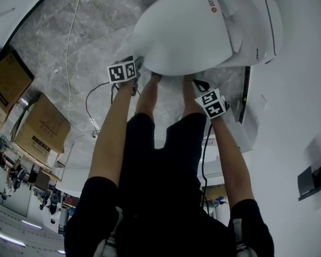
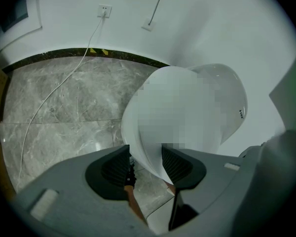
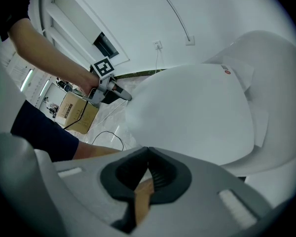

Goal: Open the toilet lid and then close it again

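white plastic toilet lid [image 1: 187, 31] lies down over the bowl, hiding its inside. closed cardboard boxes [image 1: 43, 127] stand on the floor, contents unseen. the left hand-held gripper [image 2: 145, 163] is spread, the lid's front rim between its jaws. the right hand-held gripper [image 3: 148, 154] is pressed together, empty. the head view alone shows both at once.

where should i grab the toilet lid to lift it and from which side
Grip the toilet lid at its thin front rim, the end nearest the person. Come from the front, one jaw above and one below. The rim sticks out as a narrow lip with room beneath. The left gripper has its open jaws straddling it.
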`<state>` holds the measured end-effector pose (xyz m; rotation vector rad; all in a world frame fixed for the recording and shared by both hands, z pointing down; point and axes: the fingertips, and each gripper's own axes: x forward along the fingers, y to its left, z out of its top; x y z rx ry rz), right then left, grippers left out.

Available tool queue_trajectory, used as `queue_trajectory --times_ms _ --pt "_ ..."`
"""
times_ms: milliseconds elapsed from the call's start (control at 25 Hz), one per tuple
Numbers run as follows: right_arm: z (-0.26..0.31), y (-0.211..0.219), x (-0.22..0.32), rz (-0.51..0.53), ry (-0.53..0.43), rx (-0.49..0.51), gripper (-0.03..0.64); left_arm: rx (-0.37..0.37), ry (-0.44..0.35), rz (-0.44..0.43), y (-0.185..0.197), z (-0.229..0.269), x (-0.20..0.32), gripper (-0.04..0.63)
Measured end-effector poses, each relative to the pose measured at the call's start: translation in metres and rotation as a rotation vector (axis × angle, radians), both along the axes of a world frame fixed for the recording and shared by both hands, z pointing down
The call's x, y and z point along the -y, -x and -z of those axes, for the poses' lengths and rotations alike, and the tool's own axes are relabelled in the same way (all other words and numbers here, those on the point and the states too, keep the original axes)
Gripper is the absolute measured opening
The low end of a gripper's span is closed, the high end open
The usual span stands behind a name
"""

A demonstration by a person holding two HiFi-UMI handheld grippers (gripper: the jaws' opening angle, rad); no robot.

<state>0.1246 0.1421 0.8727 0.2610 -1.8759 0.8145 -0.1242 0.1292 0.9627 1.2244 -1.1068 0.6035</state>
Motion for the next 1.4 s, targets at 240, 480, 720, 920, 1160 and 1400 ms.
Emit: queue_trajectory --times_ms 240,480,720,920,1160,1400 --pt "-0.005 -0.011 -0.008 0.014 0.014 -0.023 0.003 0.012 -0.003 -0.021 -0.002 -0.005 0.001 0.192" --pt "0.001 -0.006 -0.009 -0.004 0.007 -0.019 0.003 0.001 0.015 -0.040 -0.004 0.002 -0.001 0.192" --pt "0.029 0.008 -0.001 -0.019 -0.029 0.004 0.003 0.022 0.018 -0.209 -0.027 0.036 -0.005 0.192" --pt "0.072 0.014 0.013 -0.042 -0.074 0.016 0.003 -0.053 -0.154 -0.307 -0.053 0.096 0.011 0.190" --pt "0.126 0.015 0.024 -0.036 -0.138 0.039 0.003 -0.067 -0.366 -0.475 -0.068 0.195 0.027 0.130" --pt "0.185 0.017 0.019 -0.050 -0.186 0.076 0.003 -0.048 -0.596 -0.676 -0.096 0.302 0.025 0.026"
